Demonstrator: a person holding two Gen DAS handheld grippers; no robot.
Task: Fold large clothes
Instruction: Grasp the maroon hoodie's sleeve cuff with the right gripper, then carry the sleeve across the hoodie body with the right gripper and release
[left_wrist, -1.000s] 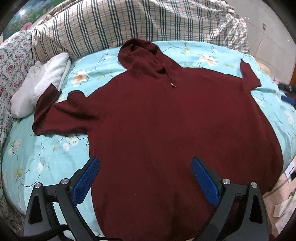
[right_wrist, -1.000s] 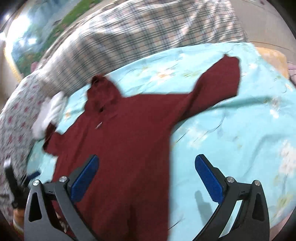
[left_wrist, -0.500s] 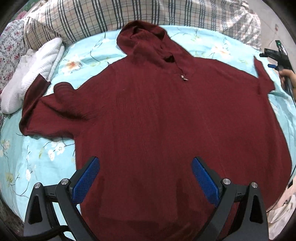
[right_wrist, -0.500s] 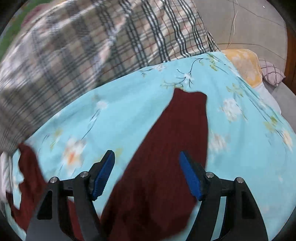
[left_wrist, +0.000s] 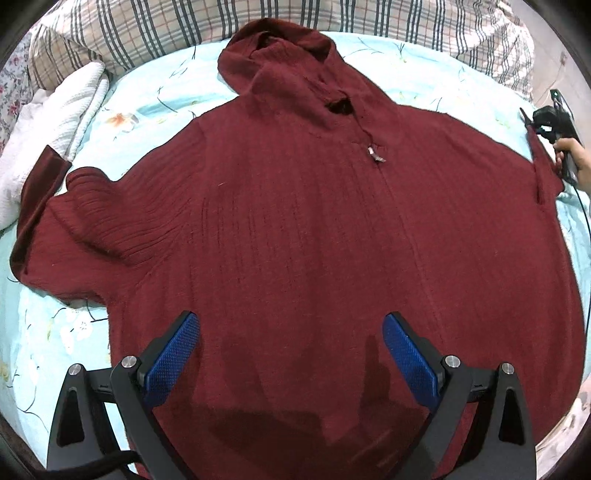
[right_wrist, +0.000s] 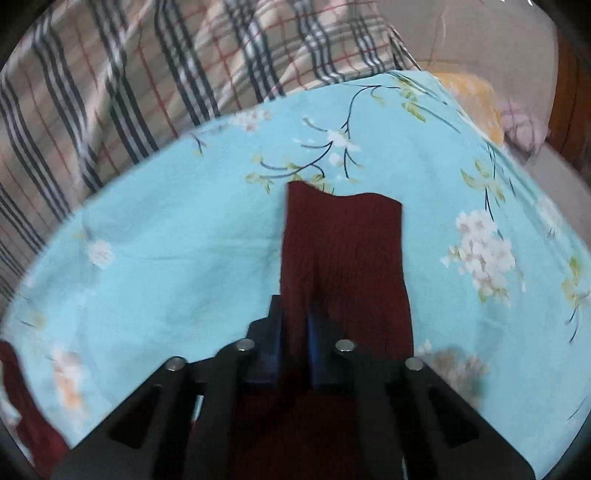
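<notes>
Maroon hoodie (left_wrist: 314, 229) lies flat, spread across the floral bedsheet (left_wrist: 155, 99), hood toward the plaid quilt (left_wrist: 147, 29). Soft, heavy knit; best taken at cuffs. My right gripper (right_wrist: 295, 325) has just closed, pinching the sleeve (right_wrist: 343, 240). Left gripper (left_wrist: 291, 354) spread above the hem.

Since a second ago the right gripper (right_wrist: 295, 332) has swung out over the hoodie's (left_wrist: 314, 240) right sleeve (right_wrist: 343, 251) and its fingers have just been closing, now pinching the sleeve, while the left gripper (left_wrist: 291, 354) has moved in toward the hoodie's 12 o'clock.
</notes>
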